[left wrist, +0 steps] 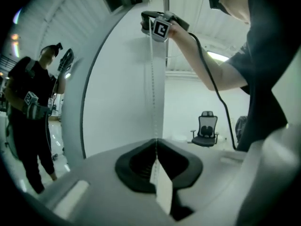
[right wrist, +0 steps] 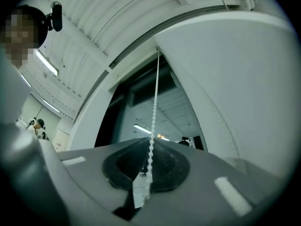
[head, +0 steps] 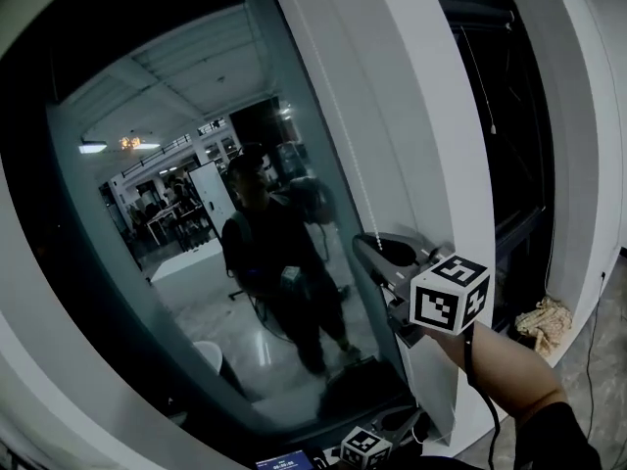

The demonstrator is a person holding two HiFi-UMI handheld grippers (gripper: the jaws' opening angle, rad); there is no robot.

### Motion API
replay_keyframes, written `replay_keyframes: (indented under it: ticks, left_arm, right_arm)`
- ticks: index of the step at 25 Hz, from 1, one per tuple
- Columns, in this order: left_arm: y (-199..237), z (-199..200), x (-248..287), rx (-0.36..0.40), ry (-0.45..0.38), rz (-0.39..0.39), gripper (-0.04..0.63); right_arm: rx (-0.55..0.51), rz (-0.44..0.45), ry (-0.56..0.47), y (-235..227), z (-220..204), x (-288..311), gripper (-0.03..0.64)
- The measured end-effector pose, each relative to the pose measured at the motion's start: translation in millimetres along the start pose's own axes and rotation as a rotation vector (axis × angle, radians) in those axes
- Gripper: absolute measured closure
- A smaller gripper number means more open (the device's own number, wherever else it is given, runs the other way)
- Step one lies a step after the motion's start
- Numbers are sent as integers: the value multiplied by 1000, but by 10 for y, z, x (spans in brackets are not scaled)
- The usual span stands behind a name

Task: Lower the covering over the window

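The chain (left wrist: 152, 79) is seen taut in the left gripper view. It runs from the left gripper (left wrist: 156, 144), whose jaws are clenched on it, straight up to the right gripper (left wrist: 151, 20) held higher on the same strand. That stacking is given by no other view. A chair (left wrist: 205, 131) in the room behind is also shown only there.

In the right gripper view that gripper's jaws are likewise pressed together on the beads. Only here is the chain followed up to its top end, at the head of the window frame beside the pillar (right wrist: 225, 79).

In the head view alone the window (head: 147, 292) is taken in whole. Its glass is dark and carries the person's reflection (head: 279, 262). The chain is seen hanging down the pillar's edge just beside the glass. A second window (head: 500, 145) lies beyond the pillar, and a cloth (head: 541, 321) is crumpled on the floor below it. The covering itself cannot be made out in any view.

Counted: two grippers, one above the other; one chain, gripped at two places; two marker cubes in the head view, one (head: 451, 295) on the right gripper and one (head: 364, 448) at the bottom edge; two windows; one pillar; one chair; one cloth.
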State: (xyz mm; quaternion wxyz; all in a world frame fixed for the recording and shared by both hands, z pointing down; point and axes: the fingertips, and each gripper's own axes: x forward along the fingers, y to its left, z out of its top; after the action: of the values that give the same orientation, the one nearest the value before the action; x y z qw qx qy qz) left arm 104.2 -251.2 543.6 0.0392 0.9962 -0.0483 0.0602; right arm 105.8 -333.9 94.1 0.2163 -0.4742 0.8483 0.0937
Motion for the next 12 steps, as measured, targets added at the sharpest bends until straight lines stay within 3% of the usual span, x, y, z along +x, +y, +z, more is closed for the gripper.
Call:
replay_keyframes:
  ticks: [4,7,12]
  left_arm:
    - [-83,28,-66,-29,6,10,583]
    - [-68,58,-64,-9,17,11,583]
    - [-69,60,-111,-38,-4,22,583]
  right_arm:
    - [-65,59,36,170,-116,-54,614]
    - [-141,48,18,202,-242,-198,614]
    - [15,81,-51,233,99,-175,580]
